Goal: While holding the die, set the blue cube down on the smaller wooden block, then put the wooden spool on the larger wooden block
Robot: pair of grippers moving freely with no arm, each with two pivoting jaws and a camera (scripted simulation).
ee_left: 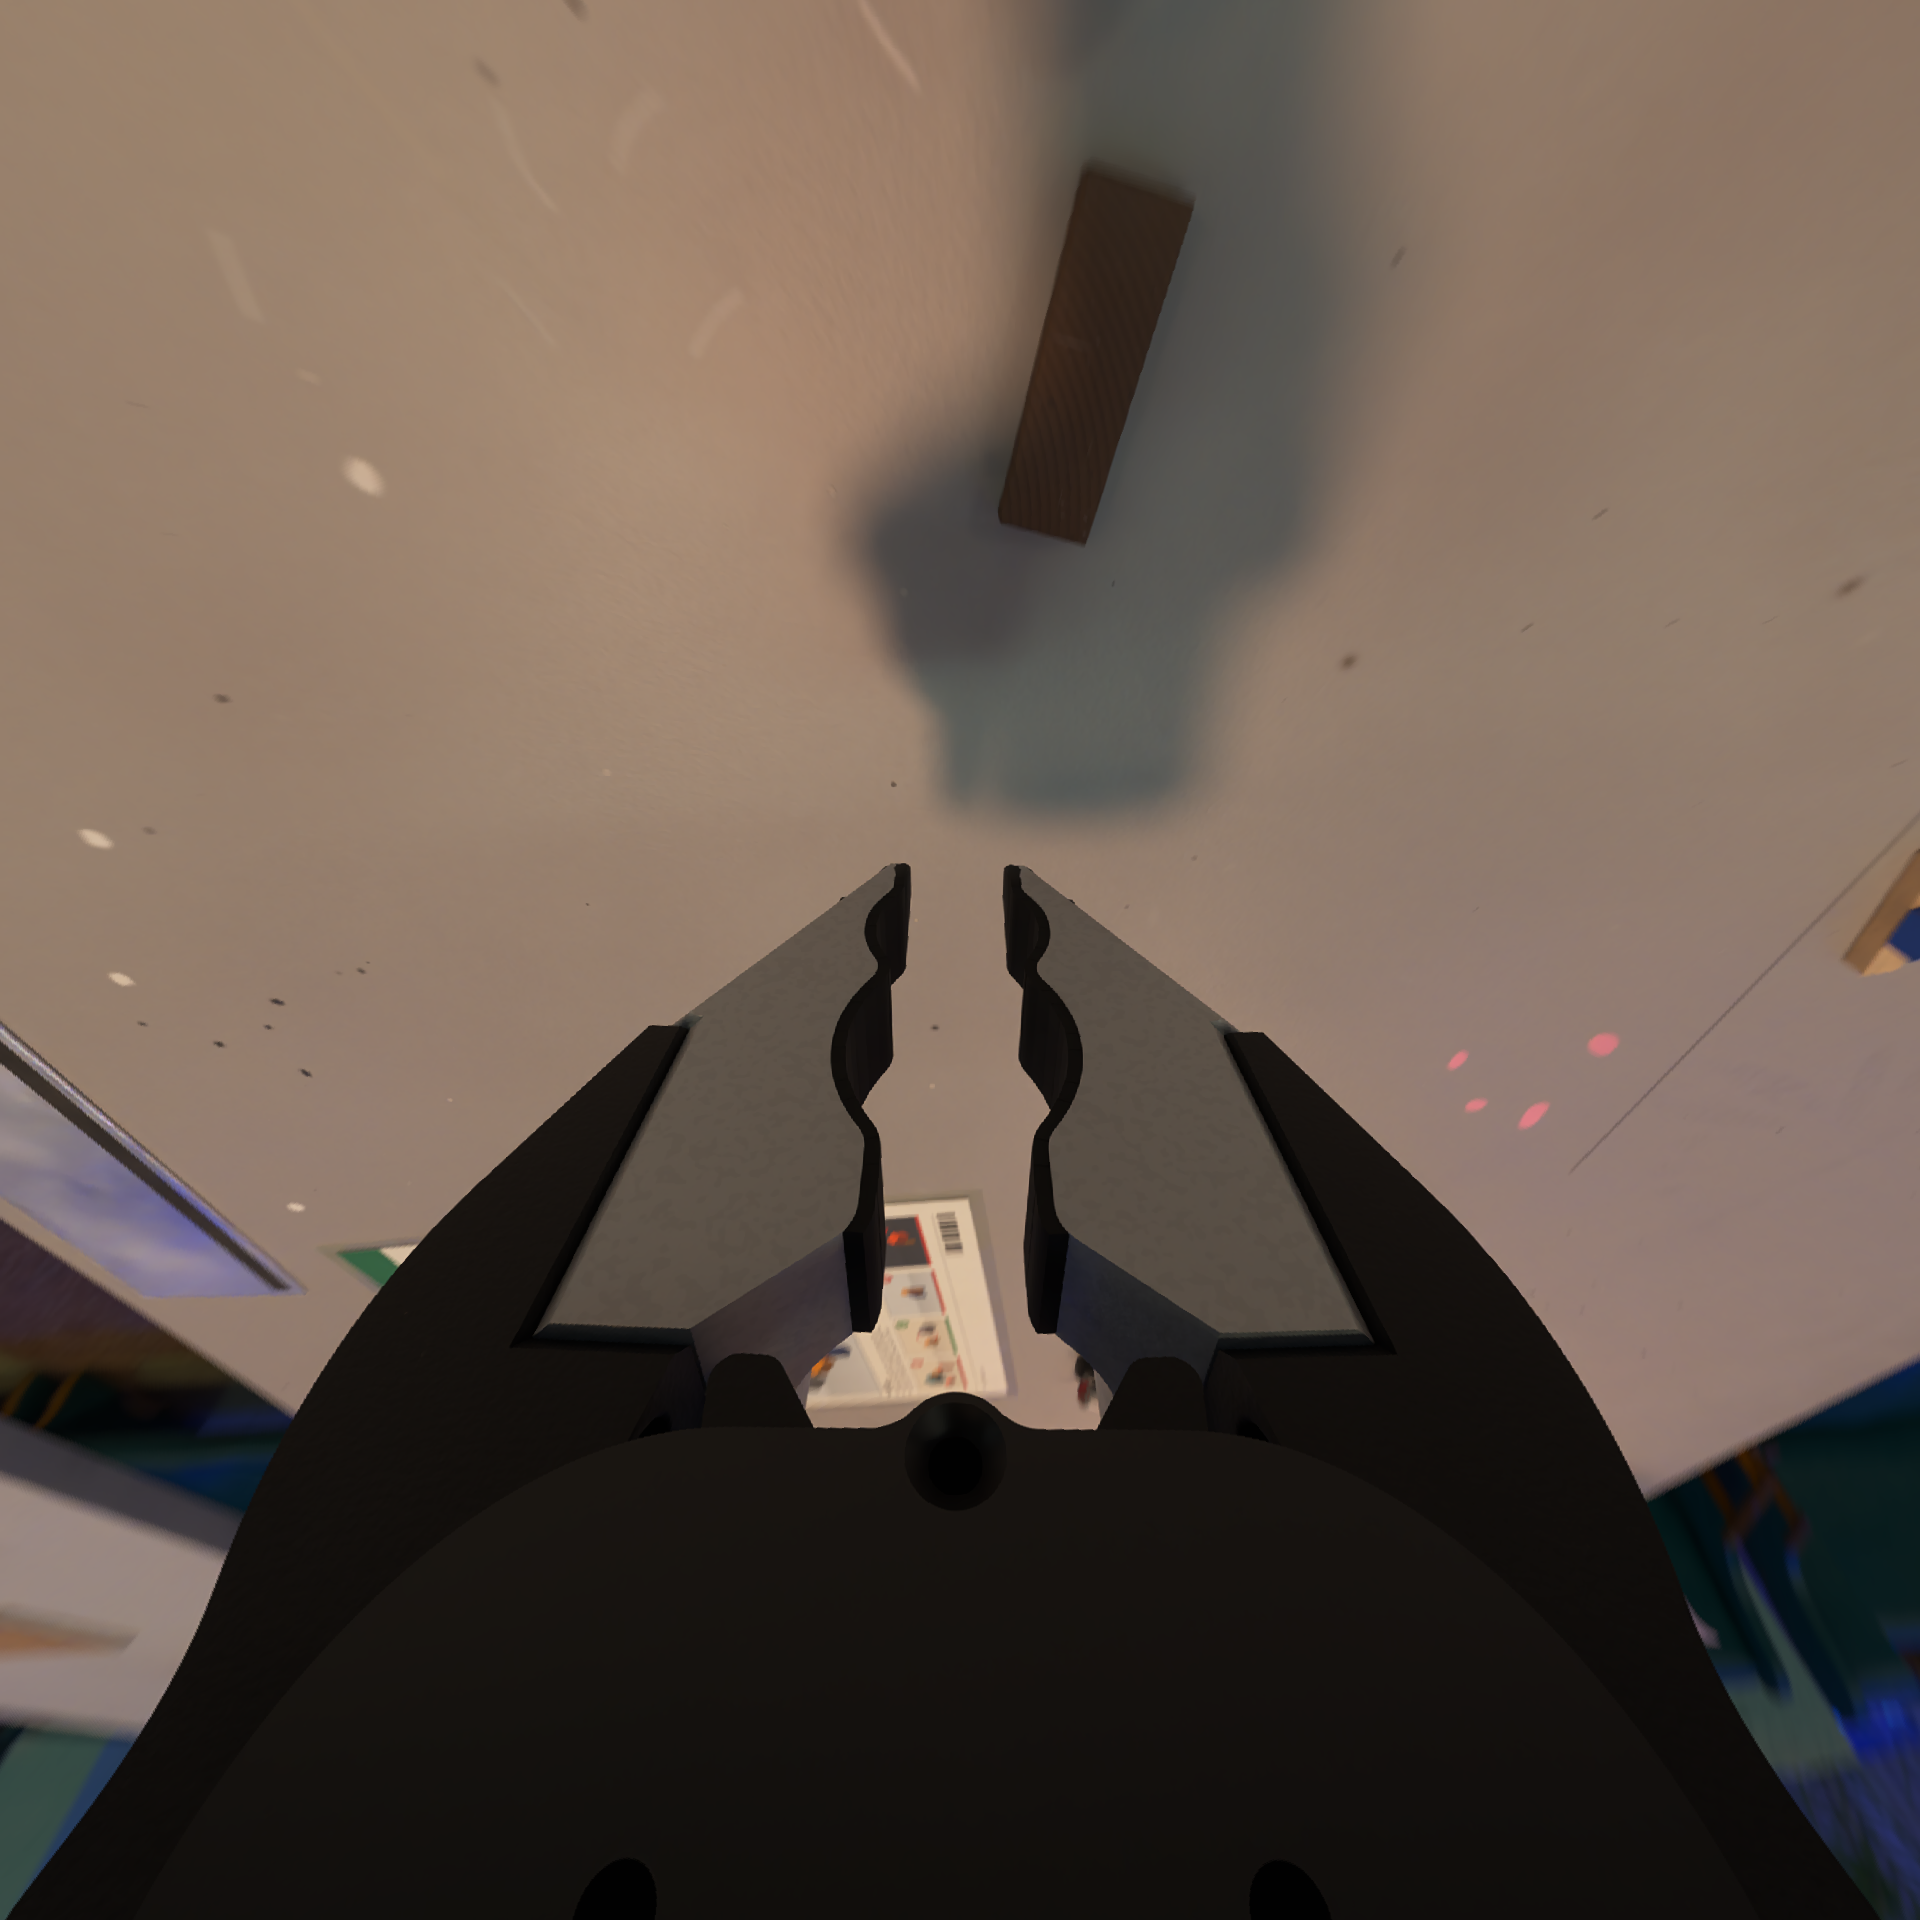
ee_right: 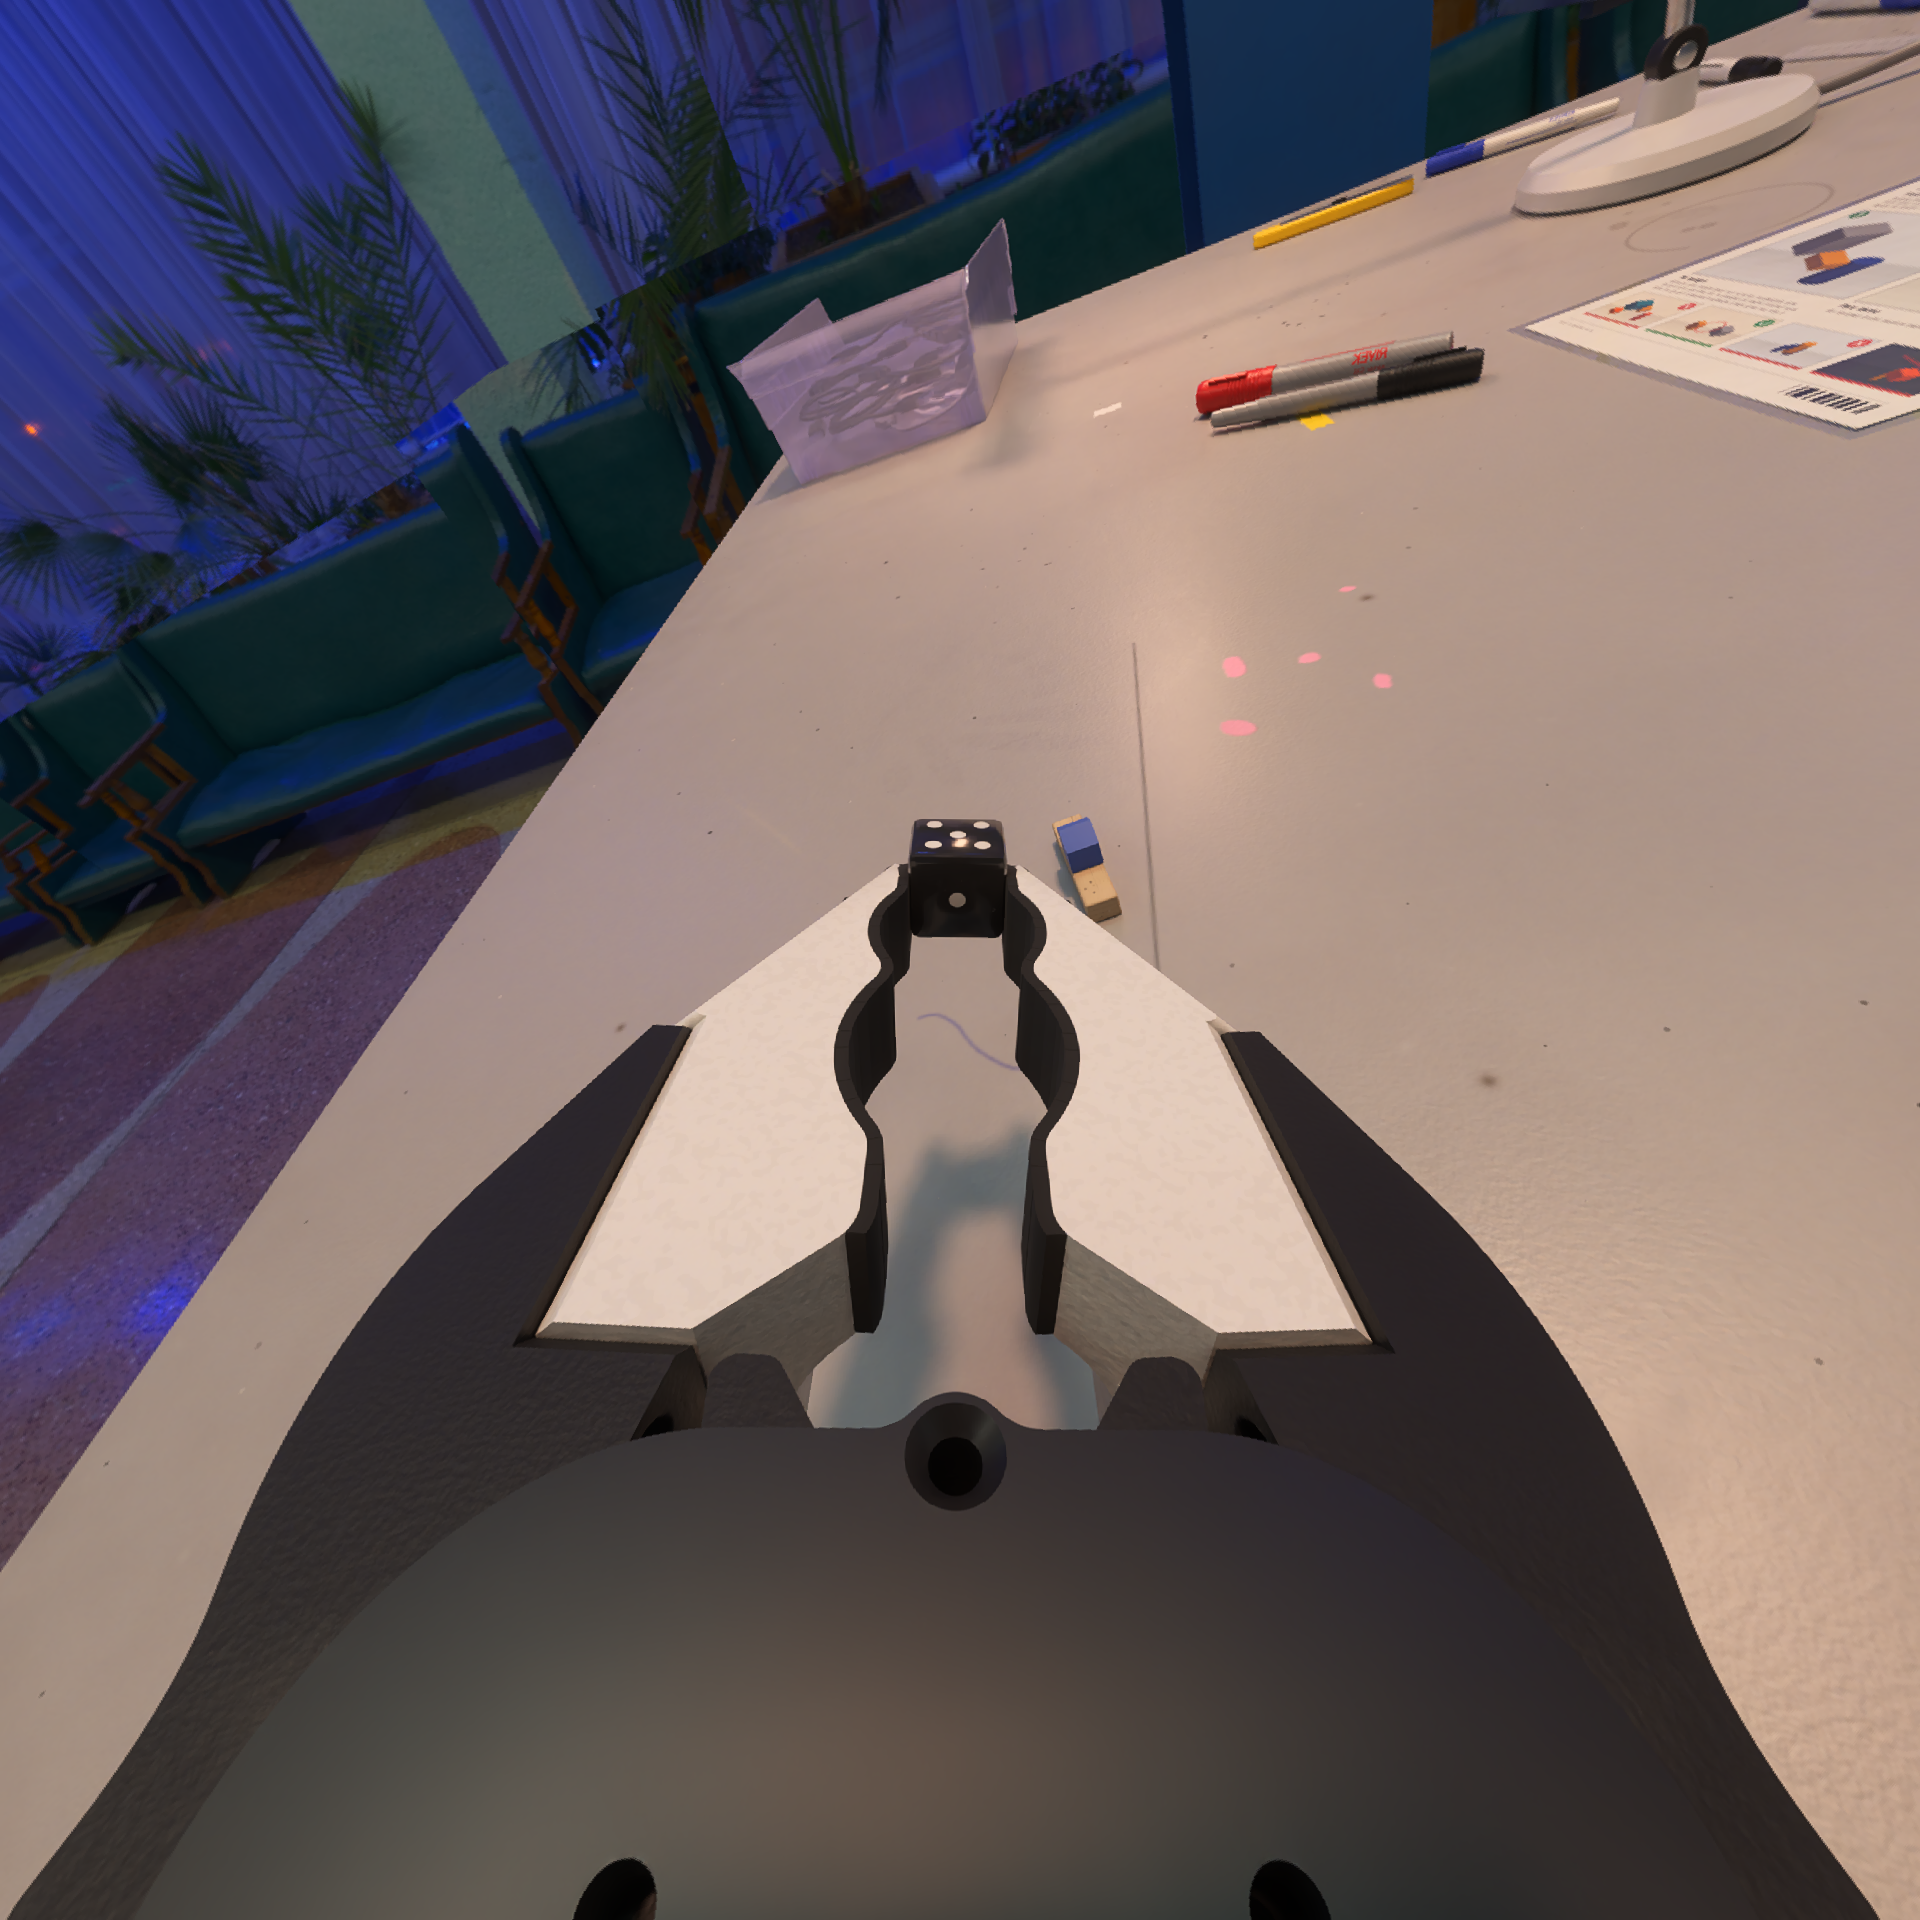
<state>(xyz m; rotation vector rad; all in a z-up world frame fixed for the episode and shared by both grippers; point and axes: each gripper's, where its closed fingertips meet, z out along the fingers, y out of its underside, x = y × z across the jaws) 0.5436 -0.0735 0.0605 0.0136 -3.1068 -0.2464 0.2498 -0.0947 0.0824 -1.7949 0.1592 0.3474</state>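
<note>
My right gripper [ee_right: 956,883] is shut on a black die [ee_right: 956,873] with white pips and holds it at the fingertips above the table. Just right of it, the blue cube [ee_right: 1078,842] rests on the small light wooden block [ee_right: 1099,891]. That pair also shows at the right edge of the left wrist view [ee_left: 1893,920]. My left gripper [ee_left: 956,878] is empty, its jaws a narrow gap apart, above the table. A long dark brown wooden block [ee_left: 1096,353] lies flat ahead of it, partly in shadow. No spool is in view.
Red and black markers [ee_right: 1340,376], a printed sheet [ee_right: 1756,322], a white lamp base [ee_right: 1673,135], a yellow pencil [ee_right: 1335,213] and a crumpled clear bag [ee_right: 883,374] lie farther off. The table edge [ee_right: 582,748] runs along the left, with chairs beyond.
</note>
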